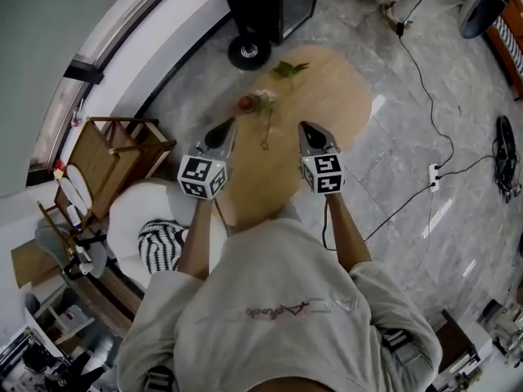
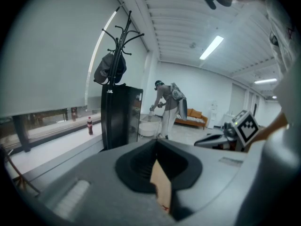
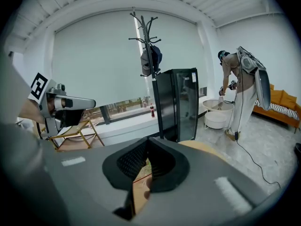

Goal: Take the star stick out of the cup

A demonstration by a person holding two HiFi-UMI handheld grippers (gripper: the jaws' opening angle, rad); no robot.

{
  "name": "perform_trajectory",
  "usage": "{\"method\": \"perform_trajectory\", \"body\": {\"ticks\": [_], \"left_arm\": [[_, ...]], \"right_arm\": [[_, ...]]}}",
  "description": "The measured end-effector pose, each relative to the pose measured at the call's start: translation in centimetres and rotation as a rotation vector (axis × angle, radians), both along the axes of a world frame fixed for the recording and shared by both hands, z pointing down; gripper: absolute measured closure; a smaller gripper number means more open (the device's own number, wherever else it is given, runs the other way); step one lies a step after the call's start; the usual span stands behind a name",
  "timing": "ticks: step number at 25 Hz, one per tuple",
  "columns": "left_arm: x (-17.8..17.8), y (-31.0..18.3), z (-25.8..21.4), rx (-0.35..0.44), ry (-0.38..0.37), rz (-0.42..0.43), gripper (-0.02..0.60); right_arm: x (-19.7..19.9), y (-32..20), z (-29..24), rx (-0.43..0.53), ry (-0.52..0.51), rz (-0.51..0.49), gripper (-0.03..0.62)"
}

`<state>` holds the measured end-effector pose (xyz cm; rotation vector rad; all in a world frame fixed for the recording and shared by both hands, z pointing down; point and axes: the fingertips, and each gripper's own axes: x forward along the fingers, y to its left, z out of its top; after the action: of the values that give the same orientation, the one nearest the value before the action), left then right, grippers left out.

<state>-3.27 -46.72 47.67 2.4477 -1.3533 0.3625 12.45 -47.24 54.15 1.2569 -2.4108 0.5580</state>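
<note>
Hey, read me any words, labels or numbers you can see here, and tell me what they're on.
Nothing reads clearly.
Red script on the shirt: too blurred to read.
Label on the bottle: too small to read.
Marker cubes: square patterns only, no words.

Both bare forearms reach forward side by side, the left arm (image 1: 194,239) and the right arm (image 1: 346,233) roughly parallel. The left gripper (image 1: 225,128) and the right gripper (image 1: 307,129) point ahead, level with each other and well apart, with 1 marker cube on each. Both pairs of jaws are closed tip to tip, with nothing between them.
</note>
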Motion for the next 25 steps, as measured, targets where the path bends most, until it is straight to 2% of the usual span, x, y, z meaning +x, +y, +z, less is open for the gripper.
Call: {"method": "perform_trajectory", "body": {"ticks": [17, 25], "left_arm": [[-1.9, 2.6, 7.5, -0.075, 0.068, 0.063, 0.581], [-2.6, 4.1, 11.9, -0.118, 0.079, 0.070, 0.581]], "right_arm": [[-3.8, 1.5, 3.8, -0.009, 0.041, 0.040, 0.589], [-5.5, 3.1, 8.0, -0.062, 0.042, 0.044, 0.589]]}}
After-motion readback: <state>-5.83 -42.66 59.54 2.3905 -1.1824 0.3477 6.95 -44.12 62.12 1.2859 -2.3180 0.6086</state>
